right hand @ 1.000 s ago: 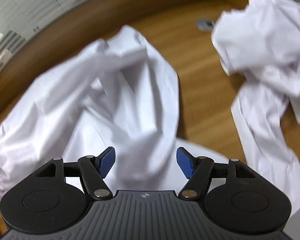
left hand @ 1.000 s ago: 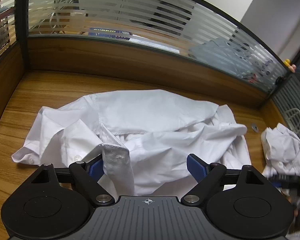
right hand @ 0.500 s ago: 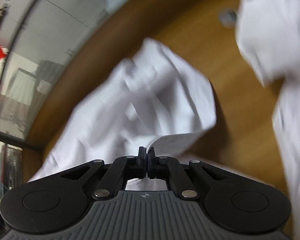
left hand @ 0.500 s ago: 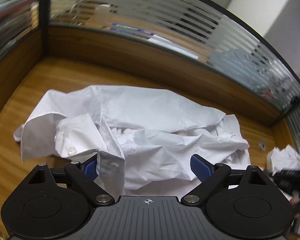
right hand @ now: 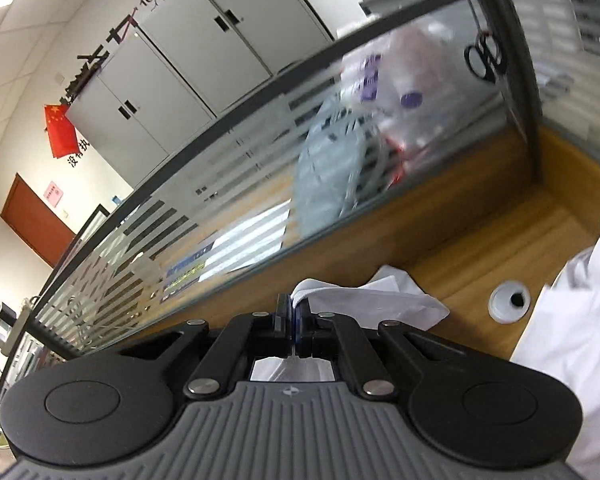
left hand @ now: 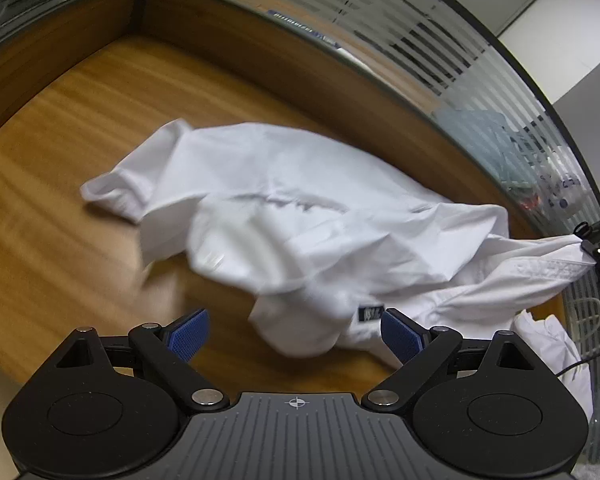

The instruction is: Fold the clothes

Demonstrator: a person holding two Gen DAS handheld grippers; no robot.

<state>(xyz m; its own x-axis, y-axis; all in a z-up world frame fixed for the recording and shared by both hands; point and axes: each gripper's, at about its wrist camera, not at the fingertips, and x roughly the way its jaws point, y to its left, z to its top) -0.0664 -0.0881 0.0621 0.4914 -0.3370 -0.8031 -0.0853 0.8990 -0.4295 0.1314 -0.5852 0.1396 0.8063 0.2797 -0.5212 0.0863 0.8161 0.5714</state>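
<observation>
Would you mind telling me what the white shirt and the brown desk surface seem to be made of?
White shirt: thin matte woven cloth, probably cotton or a blend; it creases sharply and drapes limp. Brown desk surface: smooth wood-grain board with a faint sheen, likely laminate rather than solid wood.

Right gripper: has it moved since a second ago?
Yes. The right gripper, shut on the white shirt, has tilted up: the glass partition now fills its view instead of the desk.
</observation>
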